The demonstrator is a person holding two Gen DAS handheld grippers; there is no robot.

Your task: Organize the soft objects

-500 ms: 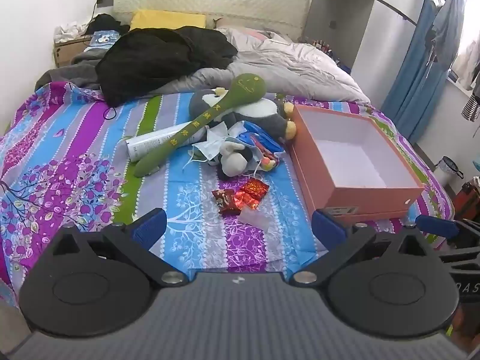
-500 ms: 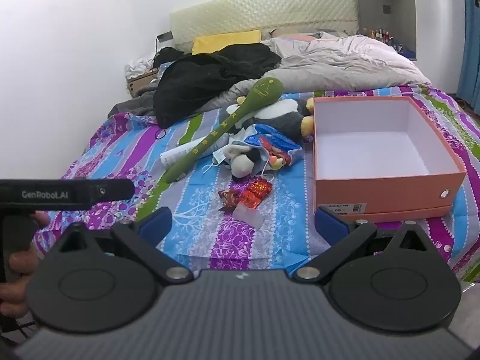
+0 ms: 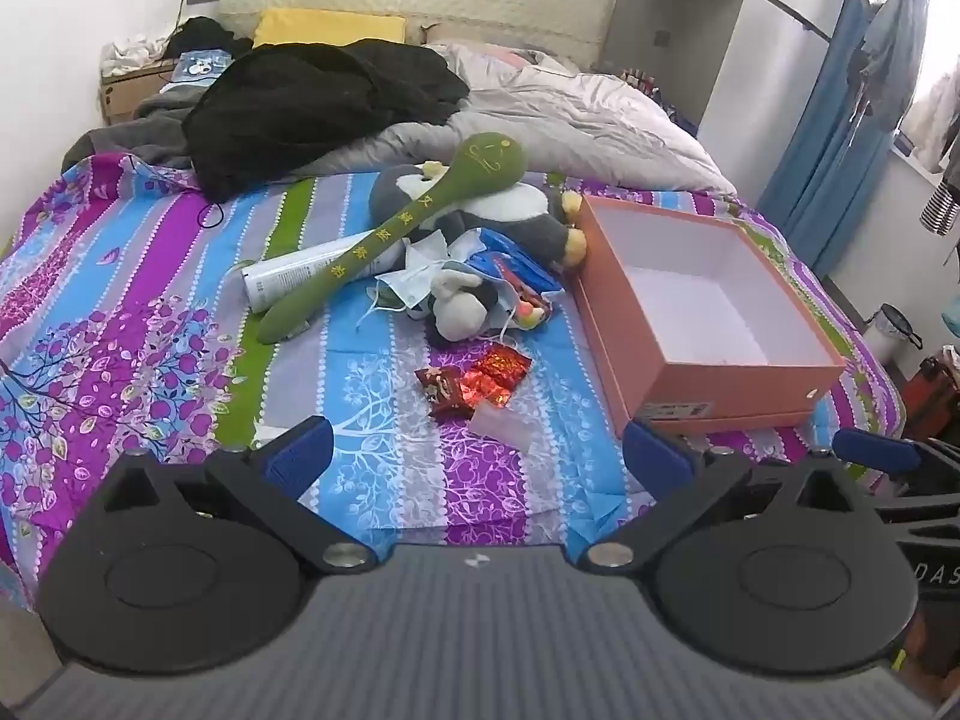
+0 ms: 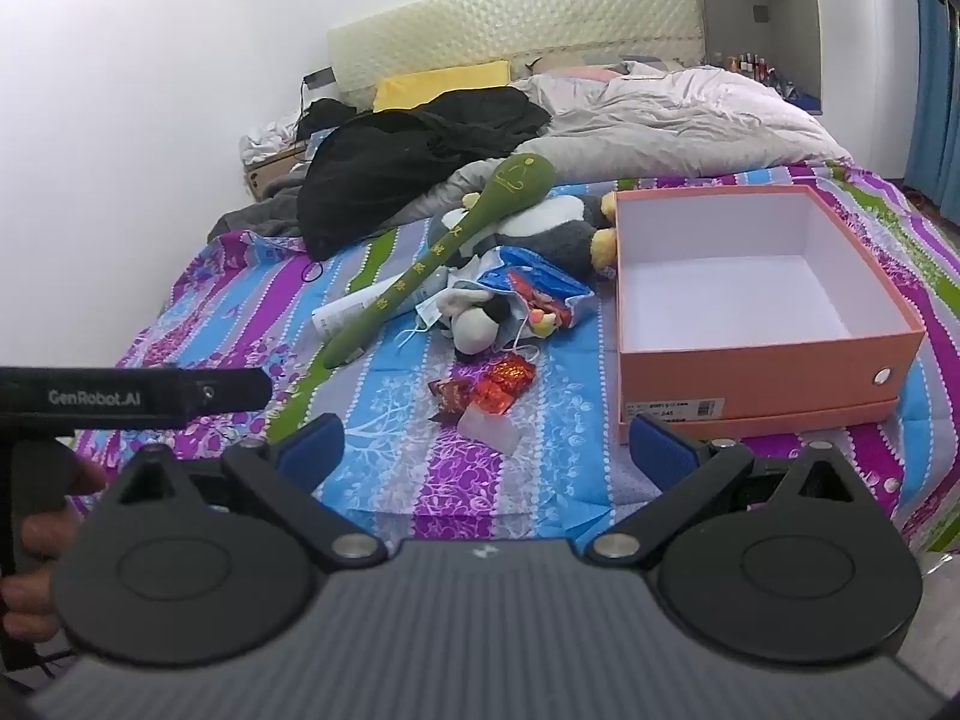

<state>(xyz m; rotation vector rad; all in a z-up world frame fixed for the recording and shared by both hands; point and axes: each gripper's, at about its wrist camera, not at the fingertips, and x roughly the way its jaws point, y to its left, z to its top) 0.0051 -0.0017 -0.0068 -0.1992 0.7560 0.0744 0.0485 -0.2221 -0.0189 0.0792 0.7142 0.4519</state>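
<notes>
A heap of soft things lies mid-bed: a long green plush stick [image 3: 384, 240] [image 4: 438, 258] rests across a grey-and-white penguin plush [image 3: 516, 210] [image 4: 558, 228], and a small black-and-white plush [image 3: 462, 312] [image 4: 480, 324] sits among face masks and a blue bag. An empty orange box [image 3: 720, 384] [image 4: 774, 372] stands to their right. My left gripper [image 3: 477, 450] and right gripper [image 4: 486, 444] are both open, hovering over the bed's near edge, short of the heap, with nothing between the fingers.
Red snack wrappers [image 3: 480, 381] [image 4: 486, 387] and a clear wrapper lie nearest the grippers. A white tube [image 3: 300, 276] lies under the green stick. Black clothing [image 3: 312, 102] and a grey duvet [image 3: 570, 120] cover the far bed. A hand holds the left gripper's handle [image 4: 36, 480].
</notes>
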